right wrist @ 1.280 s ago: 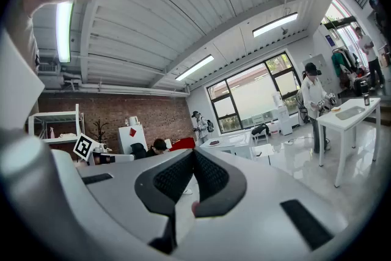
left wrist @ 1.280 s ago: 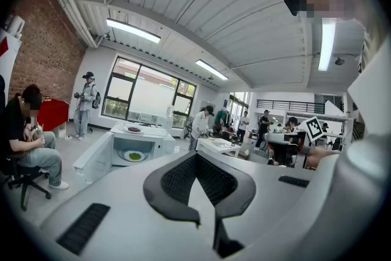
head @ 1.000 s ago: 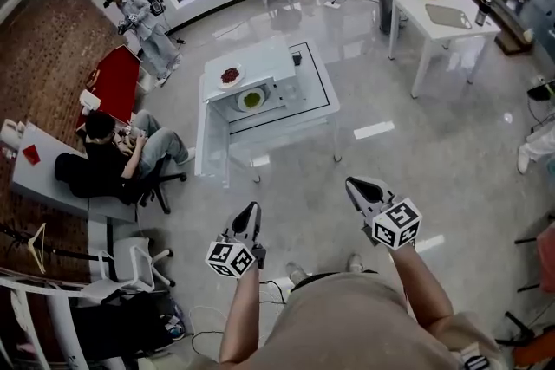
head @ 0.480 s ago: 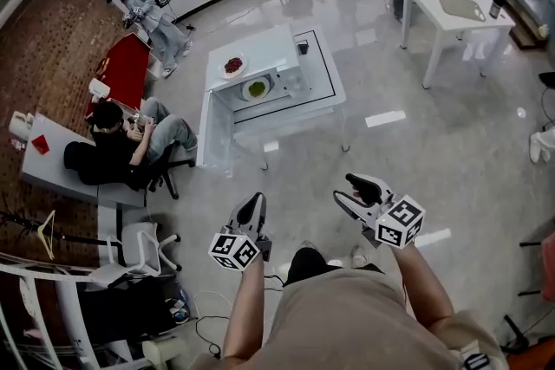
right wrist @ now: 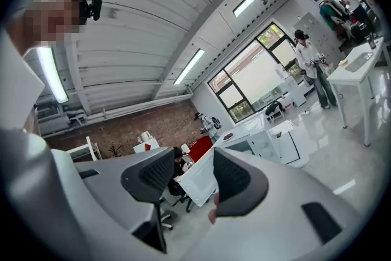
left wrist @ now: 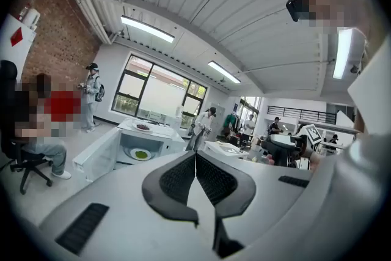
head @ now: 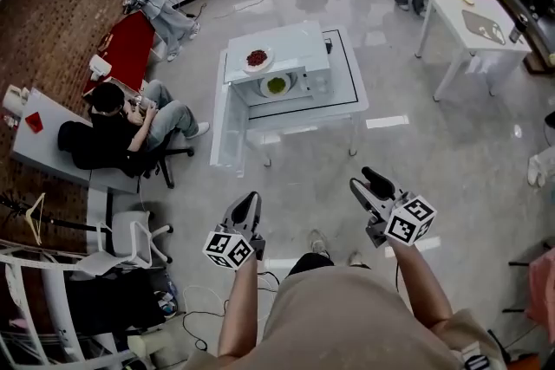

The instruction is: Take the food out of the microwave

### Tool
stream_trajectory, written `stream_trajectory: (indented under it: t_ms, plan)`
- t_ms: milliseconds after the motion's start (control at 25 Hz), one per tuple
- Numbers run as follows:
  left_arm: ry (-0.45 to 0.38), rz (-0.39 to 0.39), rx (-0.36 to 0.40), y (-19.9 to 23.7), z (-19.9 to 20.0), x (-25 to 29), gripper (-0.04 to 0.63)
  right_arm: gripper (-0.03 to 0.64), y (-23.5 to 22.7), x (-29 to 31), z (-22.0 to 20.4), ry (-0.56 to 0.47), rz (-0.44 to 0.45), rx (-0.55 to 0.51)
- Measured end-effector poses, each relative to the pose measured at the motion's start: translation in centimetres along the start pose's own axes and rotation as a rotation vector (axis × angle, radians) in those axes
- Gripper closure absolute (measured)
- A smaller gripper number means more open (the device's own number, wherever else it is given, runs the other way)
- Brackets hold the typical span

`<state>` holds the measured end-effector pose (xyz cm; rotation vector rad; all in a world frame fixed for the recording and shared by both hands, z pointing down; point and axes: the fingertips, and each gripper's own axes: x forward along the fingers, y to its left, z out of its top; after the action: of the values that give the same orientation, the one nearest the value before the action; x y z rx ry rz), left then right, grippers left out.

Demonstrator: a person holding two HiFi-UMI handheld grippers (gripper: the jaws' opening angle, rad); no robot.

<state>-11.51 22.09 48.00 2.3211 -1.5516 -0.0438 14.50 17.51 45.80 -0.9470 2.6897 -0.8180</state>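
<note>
A white microwave (head: 299,43) stands on a low white table (head: 347,104) across the floor, its door (head: 227,134) swung open to the left. Inside lies a plate of green food (head: 276,85), also seen small in the left gripper view as the green plate (left wrist: 140,154). A plate of red food (head: 257,59) sits on the microwave's top. Both grippers are held well short of it, in the air. My left gripper (head: 250,200) is shut and empty, its pads touching (left wrist: 195,154). My right gripper (head: 364,180) has just been opening and stands open (right wrist: 192,159) with nothing between its fingers.
A person sits on an office chair (head: 121,134) at a desk left of the microwave. A red mat (head: 126,61) lies behind. A white table (head: 477,22) stands at the right, with people standing at the back. Bare shiny floor lies between me and the microwave.
The view and both grippers have moved toward the microwave. The right gripper's jaws, together a second ago, now stand apart. The left stays shut.
</note>
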Motion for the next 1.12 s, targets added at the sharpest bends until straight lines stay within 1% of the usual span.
stream_trajectory:
  t_ms: [80,240,320,400,560,720,840,960,1120]
  plan:
    - [-0.017,-0.008,-0.012,1.8,0.7,0.5,0.592,0.415,-0.3,1.4,0.1,0.004,-0.021,0.003]
    - [-0.030,-0.040,0.000,5.1,1.8,1.6,0.592,0.416,-1.6,4.6,-0.5,0.009,-0.092,0.029]
    - [-0.037,-0.058,0.000,6.8,2.4,2.3,0.592,0.431,-2.1,6.2,-0.7,0.015,-0.135,0.050]
    - [-0.042,-0.077,0.005,8.1,2.7,2.8,0.592,0.452,-2.3,7.7,-1.1,0.016,-0.158,0.074]
    - [-0.044,-0.106,0.029,10.7,2.9,4.3,0.592,0.456,-2.2,11.1,-2.1,0.011,-0.173,0.098]
    - [-0.048,-0.115,0.004,12.2,3.0,5.1,0.592,0.457,-1.8,13.2,-3.0,0.032,-0.181,0.123]
    - [-0.064,-0.097,0.005,13.4,3.5,5.7,0.592,0.464,-1.8,14.8,-3.1,0.045,-0.186,0.127]
    - [-0.065,-0.067,0.030,14.4,3.9,6.5,0.592,0.479,-2.1,16.5,-2.9,0.056,-0.189,0.128]
    - [-0.064,-0.075,0.055,14.7,4.6,7.9,0.592,0.483,-2.6,19.4,-2.8,0.075,-0.177,0.140]
